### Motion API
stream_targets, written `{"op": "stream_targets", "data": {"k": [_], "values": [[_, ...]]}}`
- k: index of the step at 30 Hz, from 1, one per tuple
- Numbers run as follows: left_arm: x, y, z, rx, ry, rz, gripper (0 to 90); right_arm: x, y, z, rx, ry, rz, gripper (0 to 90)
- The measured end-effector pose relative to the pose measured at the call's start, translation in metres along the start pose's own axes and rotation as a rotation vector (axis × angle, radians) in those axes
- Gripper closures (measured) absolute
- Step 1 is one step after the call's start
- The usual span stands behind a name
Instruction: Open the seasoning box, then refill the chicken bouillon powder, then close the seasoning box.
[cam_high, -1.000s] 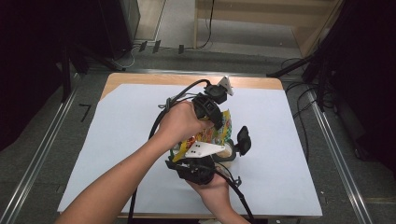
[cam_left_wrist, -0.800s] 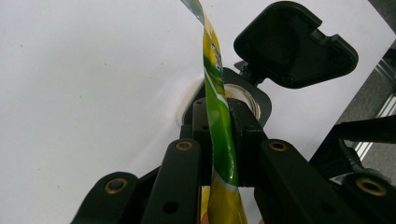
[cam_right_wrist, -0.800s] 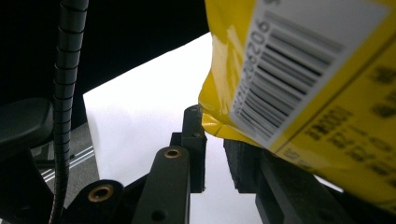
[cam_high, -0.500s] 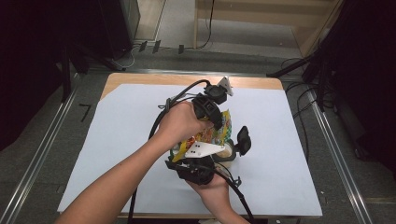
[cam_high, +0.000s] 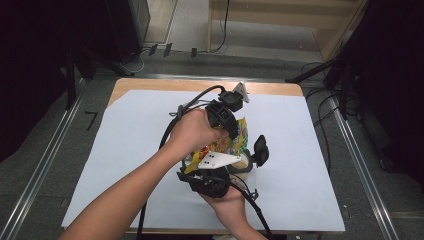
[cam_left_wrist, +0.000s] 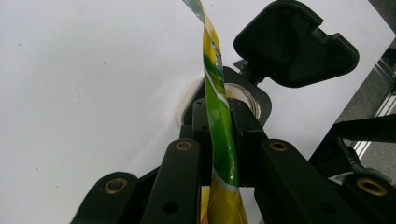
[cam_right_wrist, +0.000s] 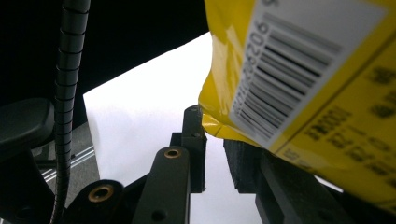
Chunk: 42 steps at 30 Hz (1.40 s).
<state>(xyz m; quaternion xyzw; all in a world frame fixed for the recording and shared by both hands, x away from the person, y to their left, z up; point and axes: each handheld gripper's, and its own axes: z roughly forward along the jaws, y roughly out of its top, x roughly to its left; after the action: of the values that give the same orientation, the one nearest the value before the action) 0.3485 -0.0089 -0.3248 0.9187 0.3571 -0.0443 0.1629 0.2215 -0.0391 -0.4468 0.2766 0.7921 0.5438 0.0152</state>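
A yellow and green snack bag (cam_high: 239, 135) is held up over the white sheet between both grippers. My left gripper (cam_high: 227, 122) comes at it from above, and in the left gripper view the left gripper (cam_left_wrist: 219, 112) is shut on the bag's thin green edge (cam_left_wrist: 218, 121). My right gripper (cam_high: 217, 167), under its grey plate, meets the bag from below. In the right gripper view the bag's barcode corner (cam_right_wrist: 299, 84) sits between the tips of the right gripper (cam_right_wrist: 212, 128). A small round container (cam_left_wrist: 245, 98) with its black lid (cam_left_wrist: 294, 44) flipped open stands just under the bag.
White paper (cam_high: 140, 130) covers the wooden table (cam_high: 150, 85). The container (cam_high: 246, 162) and its lid (cam_high: 260, 150) stand right of the hands. Black cables (cam_high: 195, 97) trail from the grippers. Metal rails (cam_high: 45, 160) run along both sides of the table.
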Motion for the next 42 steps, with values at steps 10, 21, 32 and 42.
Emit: {"op": "stream_targets", "data": {"k": [10, 21, 32, 42], "values": [[0.001, -0.0003, -0.0002, -0.003, -0.002, 0.0, 83.1, 0.0002, 0.0003, 0.0, 0.003, -0.003, -0.003, 79.6], [0.0006, -0.0008, -0.0009, -0.002, -0.003, 0.001, 83.1, 0.0012, 0.0005, -0.0002, 0.004, 0.001, 0.0, 79.6], [0.002, -0.0009, -0.0017, -0.007, -0.008, -0.001, 83.1, 0.0006, 0.0012, 0.0004, 0.002, 0.001, -0.001, 79.6], [0.0028, -0.0021, -0.0028, -0.014, -0.006, -0.004, 83.3, 0.0015, 0.0016, 0.0012, 0.004, 0.003, -0.003, 79.6]]}}
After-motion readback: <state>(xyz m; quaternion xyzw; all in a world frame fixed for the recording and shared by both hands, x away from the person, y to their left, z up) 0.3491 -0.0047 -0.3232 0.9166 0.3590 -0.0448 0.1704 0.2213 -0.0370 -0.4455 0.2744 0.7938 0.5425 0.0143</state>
